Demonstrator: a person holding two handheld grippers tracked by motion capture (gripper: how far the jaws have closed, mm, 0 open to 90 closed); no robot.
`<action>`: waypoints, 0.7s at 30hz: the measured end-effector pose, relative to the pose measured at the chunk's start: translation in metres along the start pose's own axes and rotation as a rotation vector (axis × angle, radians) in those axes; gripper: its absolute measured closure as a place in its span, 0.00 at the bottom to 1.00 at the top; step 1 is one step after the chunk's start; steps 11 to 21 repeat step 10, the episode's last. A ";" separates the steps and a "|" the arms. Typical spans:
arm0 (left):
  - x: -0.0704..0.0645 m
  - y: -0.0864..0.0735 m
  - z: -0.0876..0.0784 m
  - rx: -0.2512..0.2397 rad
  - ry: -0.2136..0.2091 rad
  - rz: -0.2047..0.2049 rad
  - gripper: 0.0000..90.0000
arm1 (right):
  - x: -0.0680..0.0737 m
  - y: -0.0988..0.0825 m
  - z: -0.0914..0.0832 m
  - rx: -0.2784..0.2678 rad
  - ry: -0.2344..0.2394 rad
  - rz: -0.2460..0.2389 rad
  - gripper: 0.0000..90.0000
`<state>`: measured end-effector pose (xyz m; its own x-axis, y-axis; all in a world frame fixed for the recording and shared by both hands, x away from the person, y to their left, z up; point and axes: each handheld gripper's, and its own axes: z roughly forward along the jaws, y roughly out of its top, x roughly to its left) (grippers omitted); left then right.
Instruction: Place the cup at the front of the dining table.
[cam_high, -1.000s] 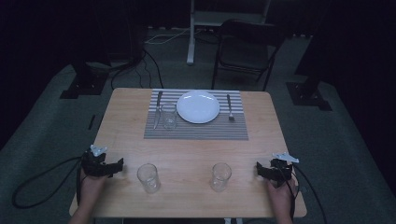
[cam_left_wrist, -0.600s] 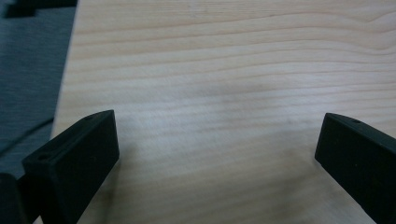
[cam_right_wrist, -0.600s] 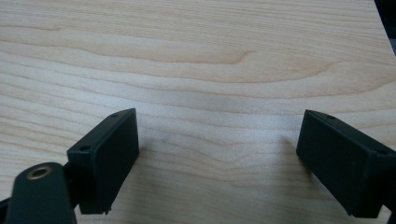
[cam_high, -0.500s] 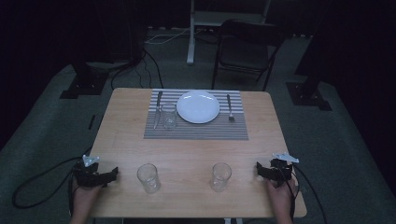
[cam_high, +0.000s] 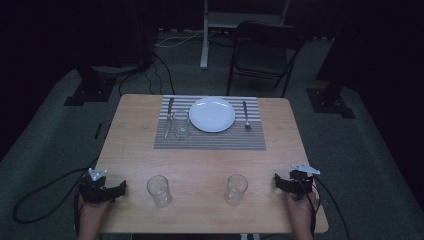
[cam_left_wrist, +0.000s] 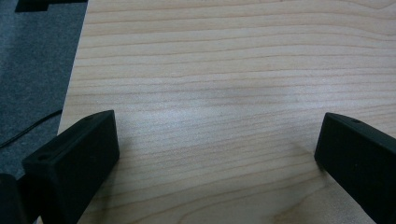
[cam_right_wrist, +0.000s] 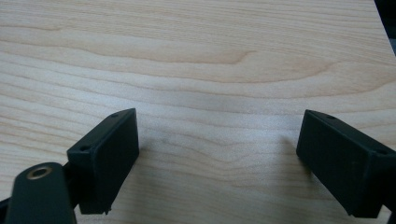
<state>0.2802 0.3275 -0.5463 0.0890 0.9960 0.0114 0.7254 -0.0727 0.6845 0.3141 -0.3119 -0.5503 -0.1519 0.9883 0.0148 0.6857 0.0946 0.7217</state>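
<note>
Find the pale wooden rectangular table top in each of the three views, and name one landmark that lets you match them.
High view: the pale wooden table top sits mid-picture, with grey carpet around it.
Left gripper view: the table top spreads beneath and beyond the two black jaws; its edge meets the carpet at the left.
Right gripper view: the table top spreads beneath the jaws; its edge cuts the top right corner.
Shared landmark: the table's edge against the floor.
</note>
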 end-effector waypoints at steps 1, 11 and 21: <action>0.000 0.000 0.000 0.000 0.001 -0.001 0.00 | 0.000 0.000 0.000 0.000 0.000 0.000 0.14; -0.001 -0.001 -0.001 0.001 0.001 -0.002 0.00 | 0.000 0.000 0.000 0.000 0.000 0.000 0.14; -0.001 -0.001 -0.001 0.001 0.001 -0.002 0.00 | 0.000 0.000 0.000 0.000 0.000 0.000 0.14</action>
